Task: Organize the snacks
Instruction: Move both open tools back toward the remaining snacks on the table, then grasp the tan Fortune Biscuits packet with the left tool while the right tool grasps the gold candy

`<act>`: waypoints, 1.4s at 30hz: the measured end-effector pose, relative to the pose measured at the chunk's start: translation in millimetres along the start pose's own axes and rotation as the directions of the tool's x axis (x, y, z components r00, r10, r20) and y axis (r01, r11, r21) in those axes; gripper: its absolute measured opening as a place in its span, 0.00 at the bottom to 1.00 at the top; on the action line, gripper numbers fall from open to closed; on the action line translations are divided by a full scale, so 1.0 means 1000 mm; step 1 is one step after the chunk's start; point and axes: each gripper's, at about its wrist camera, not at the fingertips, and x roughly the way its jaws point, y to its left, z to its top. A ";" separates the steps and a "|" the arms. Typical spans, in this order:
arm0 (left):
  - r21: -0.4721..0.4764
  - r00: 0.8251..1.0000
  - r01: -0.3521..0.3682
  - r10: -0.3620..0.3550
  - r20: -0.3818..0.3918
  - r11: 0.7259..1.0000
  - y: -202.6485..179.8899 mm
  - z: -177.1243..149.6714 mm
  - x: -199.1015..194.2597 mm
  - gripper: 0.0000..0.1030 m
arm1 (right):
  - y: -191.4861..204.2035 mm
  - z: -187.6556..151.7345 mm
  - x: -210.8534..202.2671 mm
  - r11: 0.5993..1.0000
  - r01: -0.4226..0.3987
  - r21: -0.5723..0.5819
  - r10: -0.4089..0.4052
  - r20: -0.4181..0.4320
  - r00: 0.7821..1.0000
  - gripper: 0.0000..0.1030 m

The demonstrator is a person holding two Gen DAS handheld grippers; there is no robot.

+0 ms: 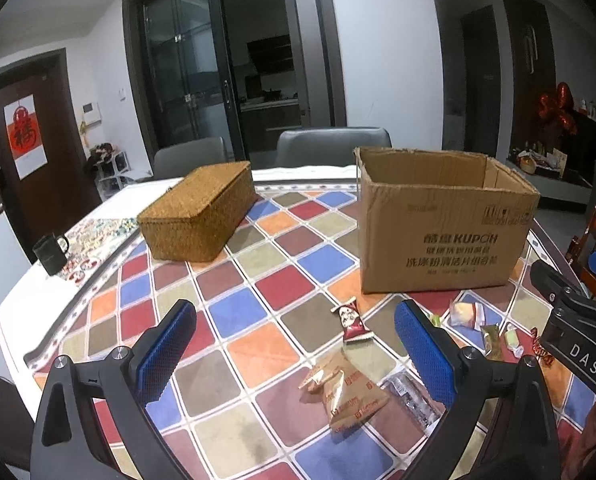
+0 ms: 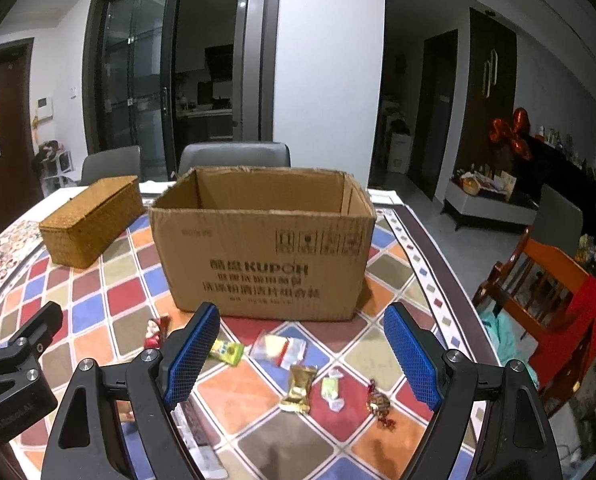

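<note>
Both grippers, left gripper [image 1: 294, 344] and right gripper [image 2: 302, 352], jaws apart, empty. Small wrapped snacks [image 2: 298, 388] scattered before open cardboard box [image 2: 262, 256]; checkered tablecloth [image 1: 258, 248], dim dining room.

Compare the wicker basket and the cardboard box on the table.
The wicker basket is low, woven, and closed by its lid; the cardboard box is taller, smooth-sided, printed, and open on top. The basket sits left, the box right. Both are rectangular and rest on the table.

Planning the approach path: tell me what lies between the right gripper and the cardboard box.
Only a clear-wrapped snack on bare tablecloth, seen in the right wrist view between the right gripper and the cardboard box.
</note>
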 end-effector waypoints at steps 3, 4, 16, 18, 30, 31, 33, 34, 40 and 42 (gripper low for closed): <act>0.001 1.000 0.002 -0.002 -0.019 1.000 -0.003 -0.006 0.008 0.98 | -0.001 -0.008 0.005 1.000 0.014 -0.007 -0.014 -0.006 1.000 0.82; 0.002 1.000 0.001 -0.001 -0.023 1.000 -0.003 -0.009 0.011 0.98 | -0.002 -0.010 0.007 1.000 0.017 -0.011 -0.017 -0.011 1.000 0.82; -0.004 0.998 -0.005 0.004 -0.056 1.000 -0.011 -0.025 0.040 0.98 | -0.002 -0.041 0.035 1.000 0.024 -0.014 -0.025 -0.083 0.996 0.81; -0.006 0.998 0.003 -0.004 -0.070 1.000 -0.011 -0.027 0.045 0.97 | -0.002 -0.044 0.040 1.000 0.021 -0.012 -0.022 -0.097 0.995 0.78; -0.053 0.991 -0.029 0.022 -0.129 0.998 -0.014 -0.045 0.071 0.97 | 0.002 -0.064 0.078 1.000 0.020 -0.013 -0.022 -0.195 0.981 0.61; -0.057 0.991 -0.030 0.022 -0.132 0.998 -0.015 -0.046 0.073 0.97 | 0.002 -0.066 0.081 1.000 0.019 -0.013 -0.021 -0.204 0.979 0.59; -0.057 0.990 -0.033 0.025 -0.137 0.998 -0.016 -0.048 0.075 0.97 | 0.002 -0.069 0.088 1.000 0.017 -0.013 -0.020 -0.222 0.975 0.55; -0.055 0.990 -0.035 0.027 -0.138 0.998 -0.017 -0.049 0.076 0.97 | 0.001 -0.070 0.090 1.000 0.016 -0.010 -0.018 -0.229 0.973 0.55; -0.050 0.986 -0.041 0.032 -0.166 0.998 -0.019 -0.054 0.085 0.93 | 0.004 -0.073 0.097 1.000 0.001 -0.002 -0.001 -0.254 0.967 0.49; -0.054 0.984 -0.040 0.030 -0.177 0.998 -0.019 -0.054 0.088 0.93 | 0.007 -0.074 0.099 1.000 -0.008 -0.006 0.006 -0.260 0.966 0.45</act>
